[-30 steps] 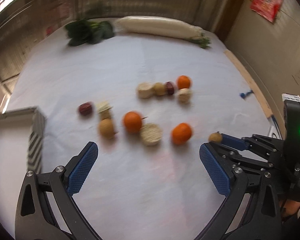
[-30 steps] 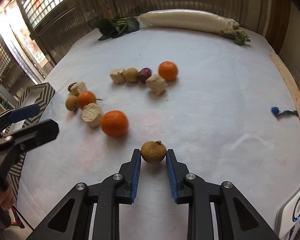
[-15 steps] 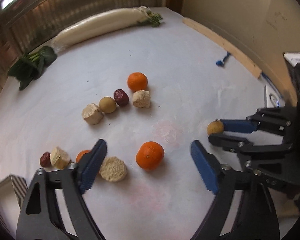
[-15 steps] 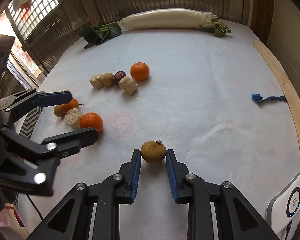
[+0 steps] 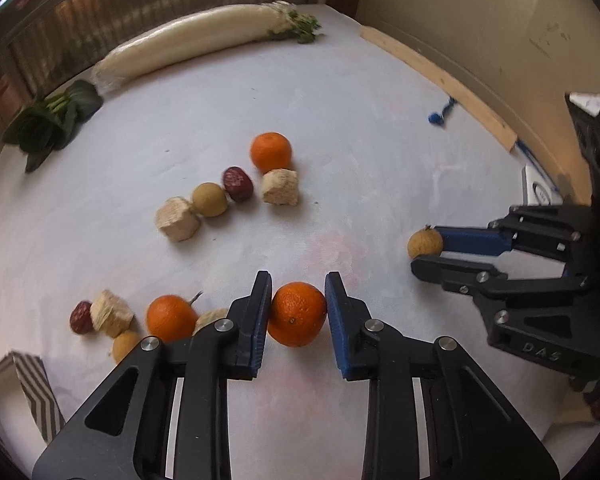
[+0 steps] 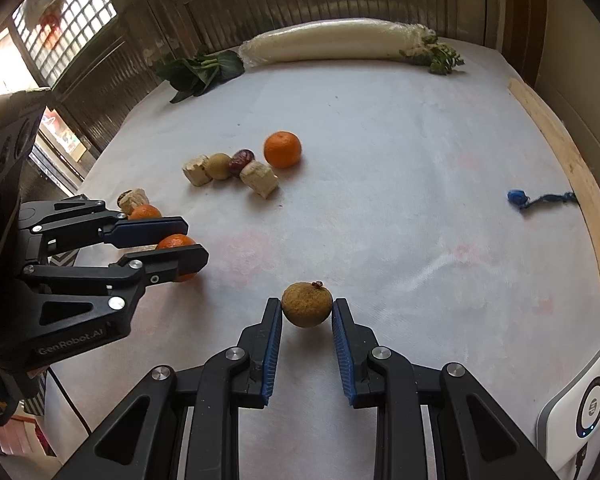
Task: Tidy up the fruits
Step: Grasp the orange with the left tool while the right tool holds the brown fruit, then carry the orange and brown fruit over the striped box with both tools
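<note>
My left gripper [image 5: 296, 300] is shut on an orange [image 5: 297, 314] low over the white table; it also shows in the right wrist view [image 6: 188, 242]. My right gripper [image 6: 306, 316] is shut on a small brown round fruit [image 6: 307, 305], seen too in the left wrist view [image 5: 424, 242]. A far group holds an orange [image 5: 271, 152], a red date [image 5: 238, 183], a yellow-brown fruit [image 5: 209, 199] and two pale chunks [image 5: 280, 187]. A near-left group holds an orange [image 5: 171, 317], a date [image 5: 80, 317] and a pale chunk [image 5: 110, 313].
A long white radish [image 6: 336, 46] and leafy greens [image 6: 200, 72] lie at the table's far edge. A blue object [image 6: 518, 197] and a wooden strip [image 6: 568, 176] are at the right. A striped box [image 5: 36, 396] stands at the near left. A white device [image 6: 580, 404] is at the near right.
My left gripper moved forward and closed on the near orange. My right gripper kept its hold on the brown fruit and stayed nearly in place.
</note>
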### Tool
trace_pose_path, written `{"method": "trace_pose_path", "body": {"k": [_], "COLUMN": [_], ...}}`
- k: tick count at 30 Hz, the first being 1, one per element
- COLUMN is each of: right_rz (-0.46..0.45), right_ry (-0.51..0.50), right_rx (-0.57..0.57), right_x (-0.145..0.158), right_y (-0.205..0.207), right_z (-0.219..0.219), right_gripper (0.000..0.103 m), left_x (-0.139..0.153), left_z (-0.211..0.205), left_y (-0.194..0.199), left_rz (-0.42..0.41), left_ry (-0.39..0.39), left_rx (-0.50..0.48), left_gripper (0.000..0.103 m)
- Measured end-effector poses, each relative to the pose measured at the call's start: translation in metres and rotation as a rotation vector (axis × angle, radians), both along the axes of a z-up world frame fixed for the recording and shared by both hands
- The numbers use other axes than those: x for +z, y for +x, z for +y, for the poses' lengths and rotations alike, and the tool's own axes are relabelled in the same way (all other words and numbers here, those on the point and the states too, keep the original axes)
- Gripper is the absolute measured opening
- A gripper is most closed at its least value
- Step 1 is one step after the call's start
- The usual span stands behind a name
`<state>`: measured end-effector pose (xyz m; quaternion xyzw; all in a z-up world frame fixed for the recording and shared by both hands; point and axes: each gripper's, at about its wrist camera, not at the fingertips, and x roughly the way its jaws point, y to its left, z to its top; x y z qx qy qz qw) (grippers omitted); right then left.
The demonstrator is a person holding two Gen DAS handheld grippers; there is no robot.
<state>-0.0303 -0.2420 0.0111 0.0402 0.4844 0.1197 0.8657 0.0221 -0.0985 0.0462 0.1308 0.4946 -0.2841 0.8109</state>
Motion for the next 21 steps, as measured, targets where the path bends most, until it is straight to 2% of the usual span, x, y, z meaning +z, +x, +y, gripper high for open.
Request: {"method": "trace_pose_path", "body": {"k": [11, 21], "right_rz": [-0.039, -0.061], "right_ry": [-0.01, -0.024], "right_rx": [0.098, 0.235], "right_x": [0.024, 0.036], "right_y": [0.006, 0.011], "right_z": [0.046, 0.116], "right_gripper": [0.025, 0.025], "left_x": [0.037, 0.053], "left_z": [0.055, 0.131], "left_y": [-0.008, -0.015], "left_rz": [-0.03, -0.065], "left_ry": [-0.065, -0.055], "left_rx": [0.183, 0.354], "left_gripper": [0.027, 0.027]}}
